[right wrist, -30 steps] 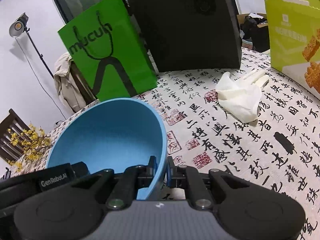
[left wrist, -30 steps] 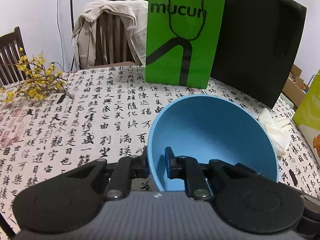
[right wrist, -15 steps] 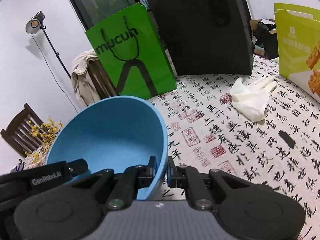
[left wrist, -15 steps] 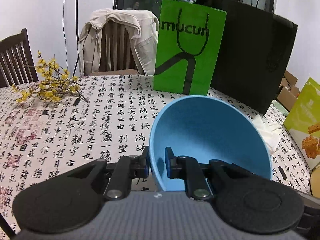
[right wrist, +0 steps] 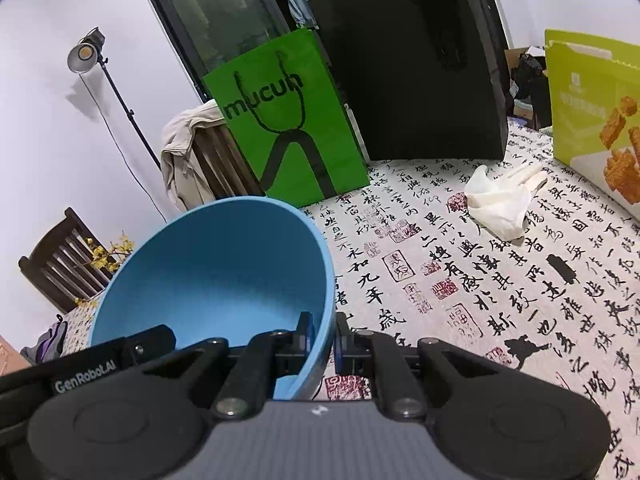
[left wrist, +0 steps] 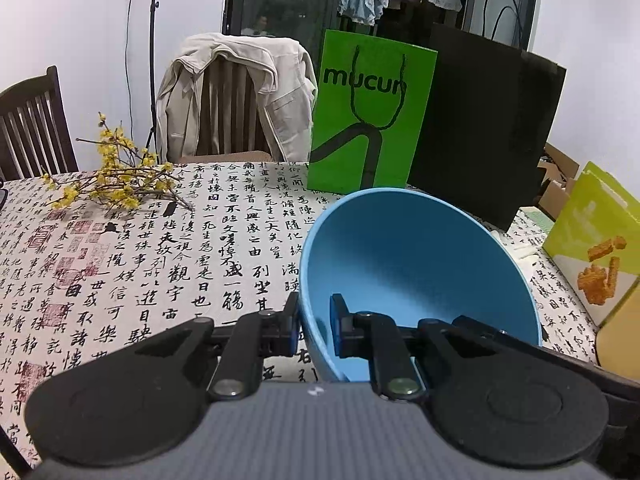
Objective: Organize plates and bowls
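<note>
A large light-blue bowl [left wrist: 416, 264] hangs above the table, tilted with its opening facing the cameras. My left gripper [left wrist: 315, 326] is shut on the bowl's left rim, one finger inside and one outside. My right gripper [right wrist: 322, 338] is shut on the bowl [right wrist: 216, 268] at its right rim in the same way. The left gripper's black body shows at the lower left of the right wrist view. No plates or other bowls are in view.
A table with a calligraphy-print cloth [left wrist: 160, 264] lies below. On it stand a green paper bag [left wrist: 372, 116], a black bag [left wrist: 488, 128] and a yellow-green snack bag [right wrist: 596, 116]. A crumpled white cloth [right wrist: 500, 196] and a yellow flower sprig [left wrist: 116, 176] lie on it. Chairs stand behind.
Both grippers have risen and drawn back with the bowl in their grip. The bags and chairs now look farther off and more of the room shows behind them.
</note>
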`<act>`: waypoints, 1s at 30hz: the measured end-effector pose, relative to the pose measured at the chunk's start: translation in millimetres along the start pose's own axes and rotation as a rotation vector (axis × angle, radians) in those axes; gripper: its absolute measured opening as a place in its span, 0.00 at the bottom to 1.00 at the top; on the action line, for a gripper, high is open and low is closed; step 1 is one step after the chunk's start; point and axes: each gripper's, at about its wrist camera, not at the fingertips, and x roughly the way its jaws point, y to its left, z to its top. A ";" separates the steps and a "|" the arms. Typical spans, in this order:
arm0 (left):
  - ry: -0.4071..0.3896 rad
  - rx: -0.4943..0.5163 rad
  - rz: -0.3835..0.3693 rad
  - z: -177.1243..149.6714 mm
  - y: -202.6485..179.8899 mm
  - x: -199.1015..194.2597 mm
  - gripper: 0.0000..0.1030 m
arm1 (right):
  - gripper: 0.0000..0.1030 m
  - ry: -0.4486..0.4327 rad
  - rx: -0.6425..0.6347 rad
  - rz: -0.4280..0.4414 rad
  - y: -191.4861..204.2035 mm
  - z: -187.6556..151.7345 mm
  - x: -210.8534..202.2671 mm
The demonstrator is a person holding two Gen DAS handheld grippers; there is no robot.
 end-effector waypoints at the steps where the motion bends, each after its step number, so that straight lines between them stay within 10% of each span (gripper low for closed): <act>1: -0.003 -0.002 -0.003 -0.7 1.4 -3.1 0.15 | 0.10 -0.002 -0.003 -0.002 1.7 -1.1 -2.1; 30: -0.068 -0.077 -0.059 -35.3 66.8 -90.5 0.15 | 0.10 -0.055 -0.072 0.002 66.4 -50.8 -72.5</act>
